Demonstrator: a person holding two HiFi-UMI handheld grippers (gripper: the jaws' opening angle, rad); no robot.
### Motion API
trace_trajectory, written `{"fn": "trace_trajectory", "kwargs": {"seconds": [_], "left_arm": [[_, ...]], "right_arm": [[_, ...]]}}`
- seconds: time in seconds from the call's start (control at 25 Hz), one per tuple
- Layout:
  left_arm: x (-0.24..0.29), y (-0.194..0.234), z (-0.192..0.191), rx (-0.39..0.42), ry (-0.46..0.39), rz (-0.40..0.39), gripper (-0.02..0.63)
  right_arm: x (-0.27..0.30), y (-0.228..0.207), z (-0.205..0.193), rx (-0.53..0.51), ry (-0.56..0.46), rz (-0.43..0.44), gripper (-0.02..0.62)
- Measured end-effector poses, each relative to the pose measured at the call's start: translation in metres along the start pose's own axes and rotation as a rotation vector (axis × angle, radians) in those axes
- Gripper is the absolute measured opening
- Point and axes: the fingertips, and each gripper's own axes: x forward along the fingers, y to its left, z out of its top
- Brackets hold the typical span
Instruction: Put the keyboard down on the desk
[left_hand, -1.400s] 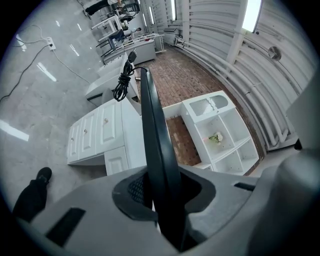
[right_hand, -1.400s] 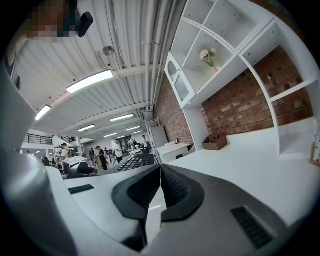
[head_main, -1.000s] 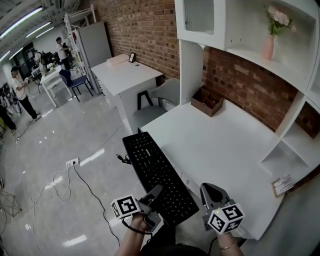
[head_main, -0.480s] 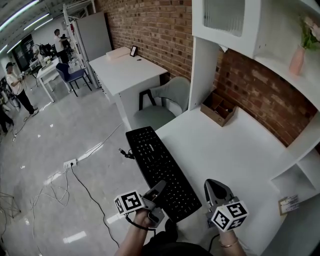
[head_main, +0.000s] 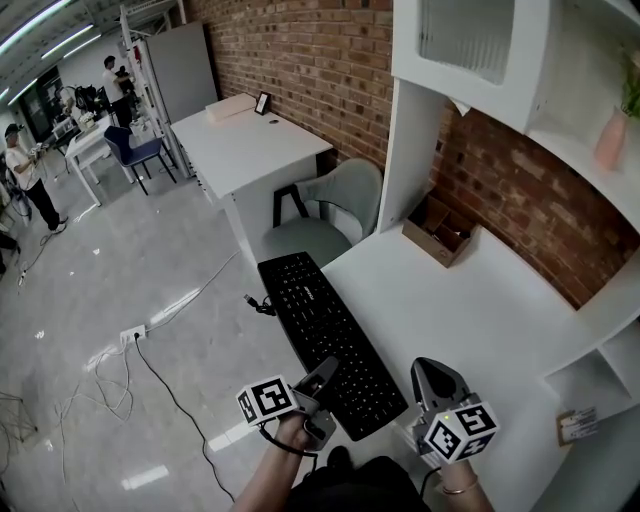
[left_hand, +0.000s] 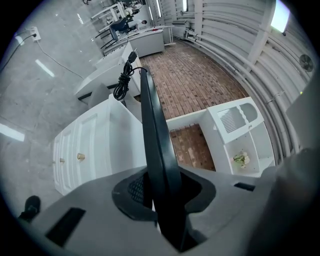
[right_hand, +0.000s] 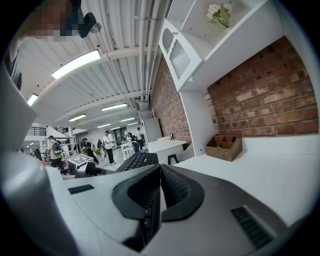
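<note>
Now clamping the near end of the black plastic keyboard in left gripper jaws, right gripper jaws closed, empty; best levelling over the white table before lowering.

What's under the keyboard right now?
The keyboard is held up at its near end by the left hand-held gripper and right hand-held gripper, alongside the desk edge. The floor shows beside it; whatever lies directly beneath is covered by the keyboard itself.
</note>
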Motion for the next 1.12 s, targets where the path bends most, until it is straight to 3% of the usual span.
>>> {"fn": "trace_trajectory", "kwargs": {"seconds": [1.12], "left_arm": [[0.102, 0.056, -0.009, -0.042, -0.064, 0.157, 0.087]], "right_arm": [[0.046, -0.063, -0.002, 0.027, 0.082, 0.094, 0.006]]}}
